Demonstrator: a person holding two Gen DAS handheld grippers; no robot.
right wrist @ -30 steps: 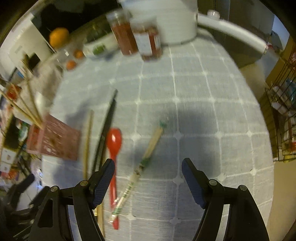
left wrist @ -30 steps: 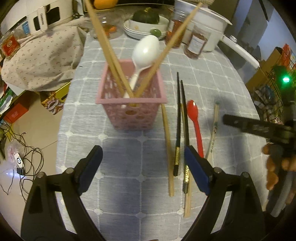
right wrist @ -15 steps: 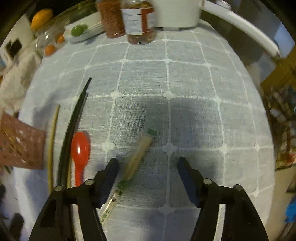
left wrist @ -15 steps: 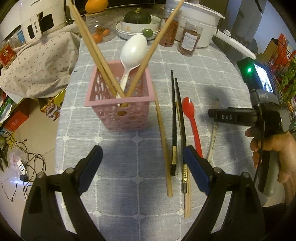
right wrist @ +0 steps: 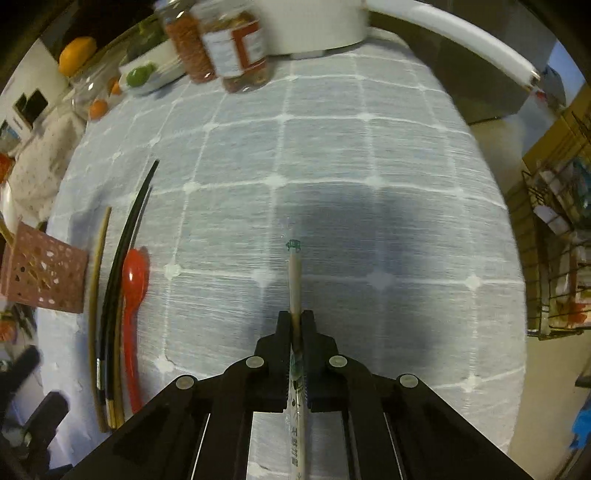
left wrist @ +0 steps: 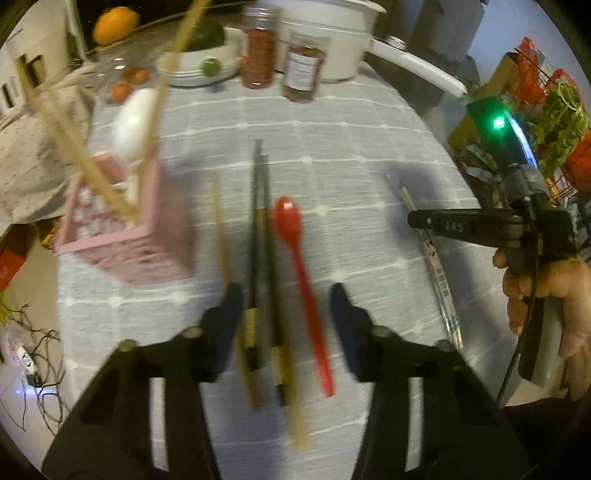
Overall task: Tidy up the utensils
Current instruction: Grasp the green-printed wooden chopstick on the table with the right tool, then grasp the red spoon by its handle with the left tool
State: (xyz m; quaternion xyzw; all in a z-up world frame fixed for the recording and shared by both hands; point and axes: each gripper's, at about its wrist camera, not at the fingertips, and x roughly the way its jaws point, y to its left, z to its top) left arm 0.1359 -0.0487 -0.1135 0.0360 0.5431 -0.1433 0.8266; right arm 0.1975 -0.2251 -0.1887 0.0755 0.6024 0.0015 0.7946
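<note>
A pink basket (left wrist: 122, 236) at the left holds a white spoon (left wrist: 133, 122) and wooden chopsticks. On the grey cloth beside it lie a wooden chopstick (left wrist: 221, 240), two black chopsticks (left wrist: 258, 221) and a red spoon (left wrist: 295, 251). My left gripper (left wrist: 286, 310) hangs over them. Its jaws are closing, with the black chopsticks and the spoon handle between them, and the pads are clear of both. My right gripper (right wrist: 295, 321) is shut on a paper-wrapped pair of chopsticks (right wrist: 294, 280). Those wrapped chopsticks (left wrist: 439, 277) also show at the right in the left wrist view.
Two jars (left wrist: 303, 74), a white pot (left wrist: 332, 37) with a long handle, a bowl (left wrist: 207, 70) and an orange (left wrist: 110, 29) stand at the back. A patterned cloth (left wrist: 26, 155) lies at the left. The table edge and a wire rack (right wrist: 554, 258) are to the right.
My left gripper has shifted right, from in front of the basket to over the black chopsticks and red spoon, and its jaws have narrowed. My right gripper has closed on the wrapped chopsticks.
</note>
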